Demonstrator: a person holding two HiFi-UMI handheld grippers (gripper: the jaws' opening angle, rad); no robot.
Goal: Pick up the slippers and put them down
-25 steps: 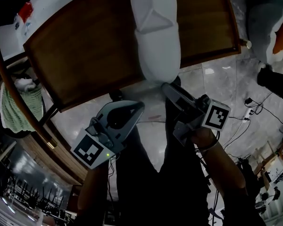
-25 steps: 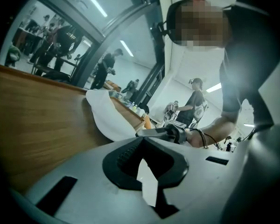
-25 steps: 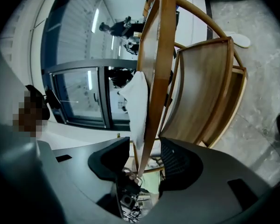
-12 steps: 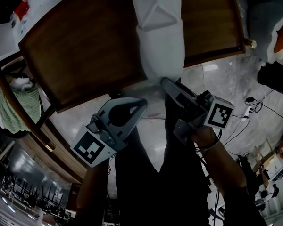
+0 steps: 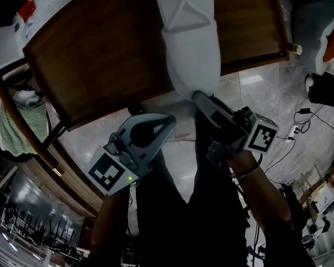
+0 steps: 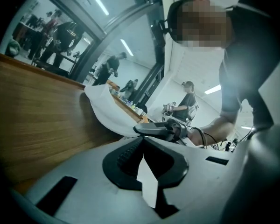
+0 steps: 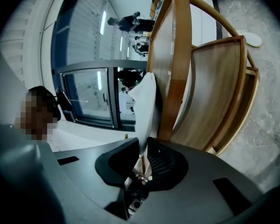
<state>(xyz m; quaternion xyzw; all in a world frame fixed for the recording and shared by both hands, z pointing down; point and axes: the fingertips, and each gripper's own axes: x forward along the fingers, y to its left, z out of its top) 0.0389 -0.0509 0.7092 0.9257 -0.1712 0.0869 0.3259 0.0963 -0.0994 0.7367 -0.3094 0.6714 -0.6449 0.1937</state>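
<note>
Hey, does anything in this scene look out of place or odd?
A white slipper lies on the wooden chair seat, its near end overhanging the edge: an odd place for footwear. The right gripper, jaws just closing, pinches that end.

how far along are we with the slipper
Done: none; the white slipper lies on the wooden surface, overhanging its edge. In hand: the right gripper has just been closing its jaws on the slipper's near end. Left to do: lift it and put it down.
</note>
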